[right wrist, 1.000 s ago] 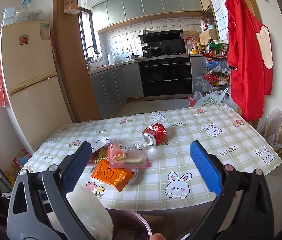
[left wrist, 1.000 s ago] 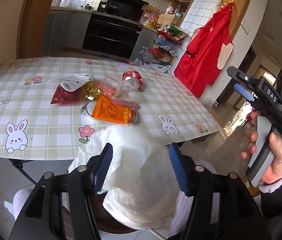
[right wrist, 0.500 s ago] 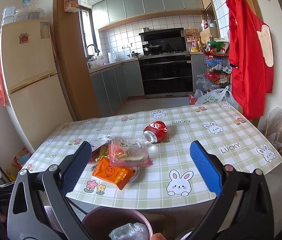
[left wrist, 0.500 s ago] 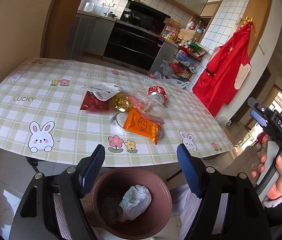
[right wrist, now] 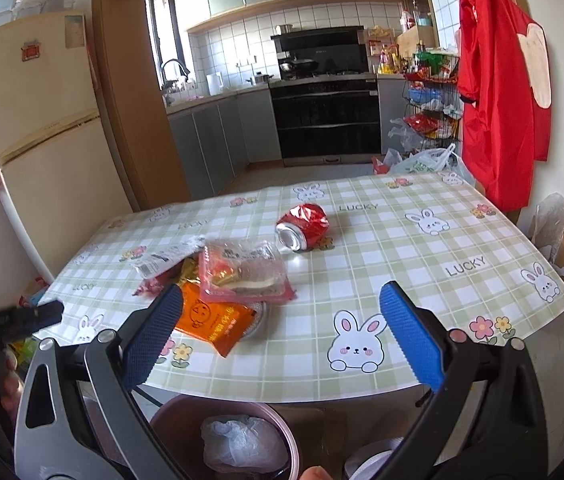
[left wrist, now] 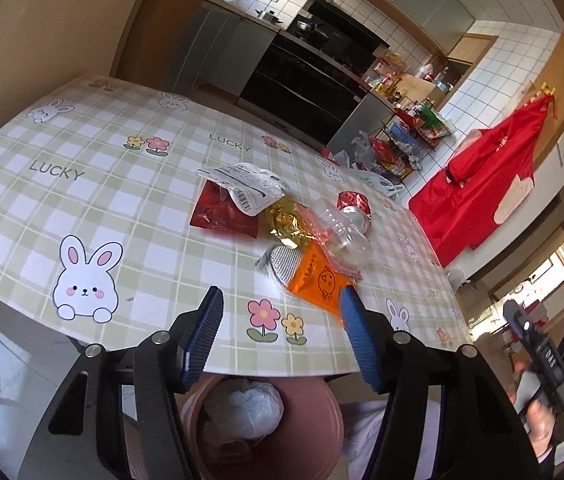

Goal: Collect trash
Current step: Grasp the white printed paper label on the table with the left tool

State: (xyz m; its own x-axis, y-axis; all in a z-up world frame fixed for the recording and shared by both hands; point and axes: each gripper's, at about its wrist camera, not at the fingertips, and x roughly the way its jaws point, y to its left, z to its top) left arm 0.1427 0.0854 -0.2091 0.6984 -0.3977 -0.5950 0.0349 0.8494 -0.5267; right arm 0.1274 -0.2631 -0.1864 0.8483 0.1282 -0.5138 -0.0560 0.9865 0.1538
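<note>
A pile of trash lies on the checked tablecloth [left wrist: 122,208]: an orange packet [left wrist: 315,282], gold foil [left wrist: 287,224], a red wrapper [left wrist: 218,212], a white label wrapper [left wrist: 246,186], a clear plastic tray [right wrist: 242,270] and a crushed red can [right wrist: 301,226]. A brown bin [left wrist: 301,432] below the table's near edge holds a crumpled white bag [left wrist: 248,408]. My left gripper [left wrist: 280,340] is open and empty above the bin, just short of the orange packet. My right gripper [right wrist: 282,340] is open and empty over the near table edge, and also shows at the right of the left wrist view [left wrist: 541,364].
A red apron [right wrist: 497,80] hangs on the right wall. A wire rack of goods [right wrist: 431,108] and plastic bags [right wrist: 421,160] stand beyond the table. A fridge [right wrist: 42,140] is at the left, a stove [right wrist: 321,112] at the back.
My left gripper let go of the white bag, which now lies in the bin. The gripper has since risen and moved forward toward the trash pile. The right gripper barely moved.
</note>
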